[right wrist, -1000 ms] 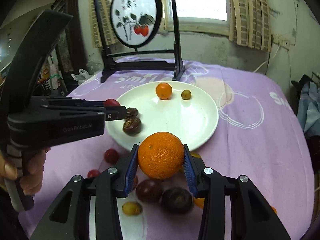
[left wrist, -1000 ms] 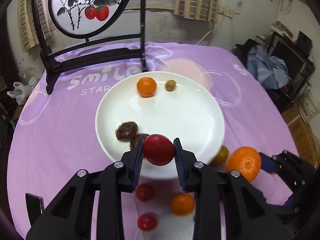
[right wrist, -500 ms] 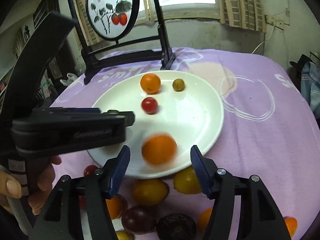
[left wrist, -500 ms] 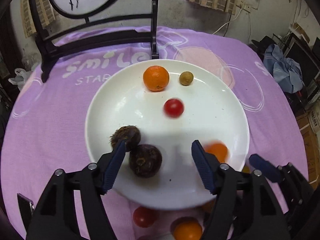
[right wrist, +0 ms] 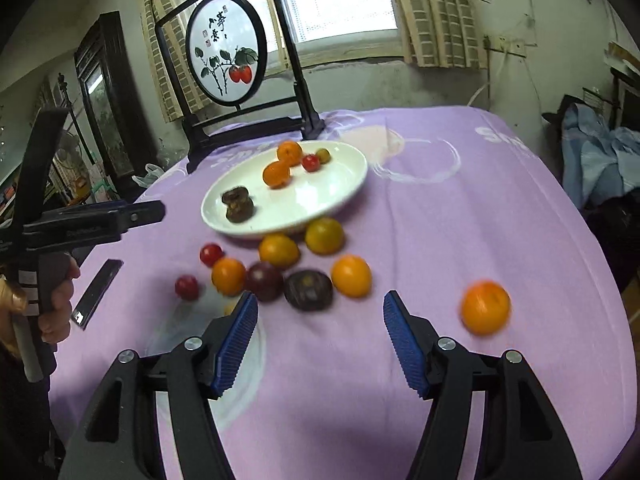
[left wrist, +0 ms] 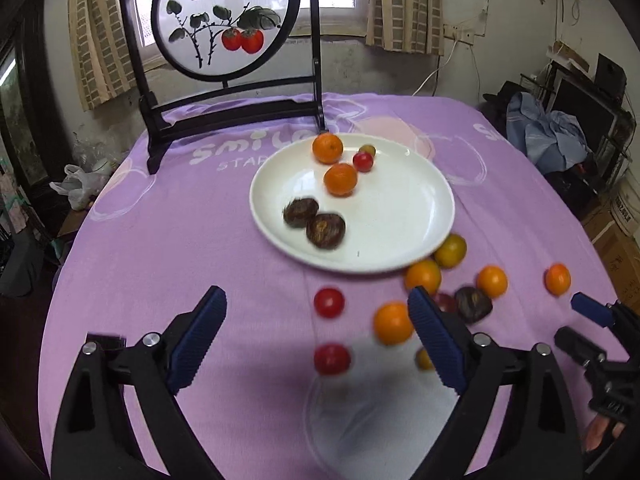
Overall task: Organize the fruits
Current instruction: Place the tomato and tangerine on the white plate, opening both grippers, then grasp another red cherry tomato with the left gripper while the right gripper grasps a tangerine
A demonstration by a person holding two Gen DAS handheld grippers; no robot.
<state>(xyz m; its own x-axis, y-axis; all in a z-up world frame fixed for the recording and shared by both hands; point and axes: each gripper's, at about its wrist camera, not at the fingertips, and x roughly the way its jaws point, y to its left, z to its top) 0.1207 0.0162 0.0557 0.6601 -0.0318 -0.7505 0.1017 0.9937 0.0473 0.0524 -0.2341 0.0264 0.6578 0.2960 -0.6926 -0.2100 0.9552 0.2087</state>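
Nearest the plate [right wrist: 352, 184], loose fruit [right wrist: 308, 289] lies just ahead of the right gripper [right wrist: 320, 328]; both grippers' jaws open, empty.

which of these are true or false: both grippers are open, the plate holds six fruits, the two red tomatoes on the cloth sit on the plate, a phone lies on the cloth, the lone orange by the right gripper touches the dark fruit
1. Both grippers are open: true. The left gripper and right gripper hold nothing.
2. The plate holds six fruits: true, two oranges, a red tomato, a small greenish fruit and two dark brown ones.
3. The two red tomatoes off the plate sit on it: false, they lie on the cloth in front of it.
4. A phone lies on the cloth: true.
5. The lone orange touches the dark fruit: false, it lies apart, to the right.
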